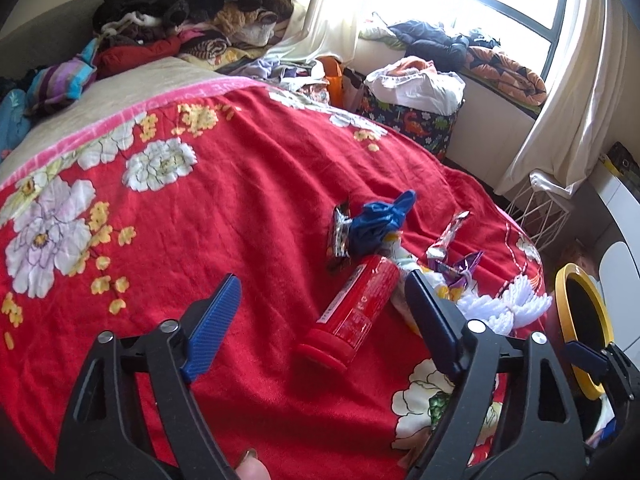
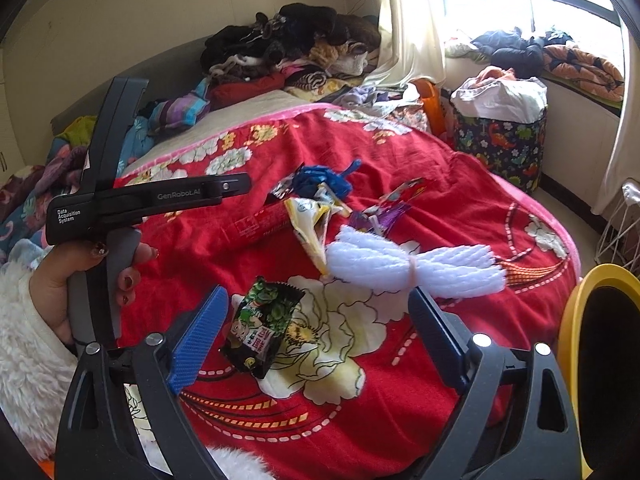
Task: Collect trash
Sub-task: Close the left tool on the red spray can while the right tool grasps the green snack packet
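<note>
I read the step in hand as the approach: both tongs come down over the trash scattered on the bed [image 1: 248, 216], and nothing is gripped yet. To do it well I would take one piece per hand, drop each tool so its pads straddle the piece rather than the red blanket beneath, and close only once the piece sits squarely between them. The blanket is soft and wrinkled, so I judge that a low pinch could catch cloth along with the wrapper.

The left tongs [image 1: 320, 296] stand wide with nothing between the pads. The red tube [image 1: 352, 312] lies in the gap, slanting from 7 o'clock up to 1 o'clock, its capped end nearest me; it touches neither pad. Beyond it at 12 o'clock sit a blue crumpled bag [image 1: 376, 220] and a foil wrapper [image 1: 340, 232], with a silver wrapper [image 1: 448, 236] at 1 o'clock.

The right tongs [image 2: 320, 312] are wide too and empty. The green snack packet [image 2: 260, 328] lies just beside the left pad, at 9 o'clock of the gap, and looks like the natural pick. The white foam net [image 2: 412, 264] lies at 12 o'clock, close above the right pad. The yellow-rimmed bin [image 2: 576, 320] waits at 3 o'clock, off the bed's edge.
</note>
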Tool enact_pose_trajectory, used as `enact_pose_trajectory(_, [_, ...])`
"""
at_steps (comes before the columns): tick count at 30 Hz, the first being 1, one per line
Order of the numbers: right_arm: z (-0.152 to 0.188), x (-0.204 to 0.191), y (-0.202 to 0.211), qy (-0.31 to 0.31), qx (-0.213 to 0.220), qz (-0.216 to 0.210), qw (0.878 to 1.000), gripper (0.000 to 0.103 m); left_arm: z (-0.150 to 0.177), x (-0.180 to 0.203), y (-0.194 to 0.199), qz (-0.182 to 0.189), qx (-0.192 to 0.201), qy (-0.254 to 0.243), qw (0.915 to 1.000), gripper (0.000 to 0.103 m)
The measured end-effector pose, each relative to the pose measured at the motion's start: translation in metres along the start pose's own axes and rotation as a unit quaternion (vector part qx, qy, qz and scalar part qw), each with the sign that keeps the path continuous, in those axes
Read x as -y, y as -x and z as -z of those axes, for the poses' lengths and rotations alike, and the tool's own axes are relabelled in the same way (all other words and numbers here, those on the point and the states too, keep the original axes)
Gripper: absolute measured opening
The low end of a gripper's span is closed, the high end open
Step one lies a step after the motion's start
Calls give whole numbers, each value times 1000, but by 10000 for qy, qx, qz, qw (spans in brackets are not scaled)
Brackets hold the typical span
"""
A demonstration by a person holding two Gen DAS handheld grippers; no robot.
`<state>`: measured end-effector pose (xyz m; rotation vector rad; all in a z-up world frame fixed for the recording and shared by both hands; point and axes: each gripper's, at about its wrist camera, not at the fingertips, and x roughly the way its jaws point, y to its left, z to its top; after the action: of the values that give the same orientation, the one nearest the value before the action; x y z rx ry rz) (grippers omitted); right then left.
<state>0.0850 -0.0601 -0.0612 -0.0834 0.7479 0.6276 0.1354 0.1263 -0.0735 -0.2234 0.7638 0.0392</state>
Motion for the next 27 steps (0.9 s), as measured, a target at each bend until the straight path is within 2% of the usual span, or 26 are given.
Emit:
enact_pose_trajectory(4, [2,-3,-17,-46,-269,-229,9994,78,7,-6,-12,164,-209,107,9996,65])
enact_pose_trajectory(11, [8,-3,-47,-237,-788,-538,9952,60,13,-8,-28,296,-459,187,9983,63])
enact_pose_trajectory(15, [12,-11,-57,-113,-995,-793,9918,25,17,-4,-37,355,-551,123,9978,63])
enact_pose_trajectory(16, [13,-13,-57,-76,-1015,-813,9915,20,17,-3,-39,363,-570,114,9977,62])
enact_pose_trajectory(23, [19,-9,-44,-166,-862,-840,9926,12,22,3,-44,404,-623,30,9972,55])
enact_pose_trajectory(27, [19,-7,-36,-126,-771,-803,9937,11,26,8,-44,349,-635,-36,9974,47])
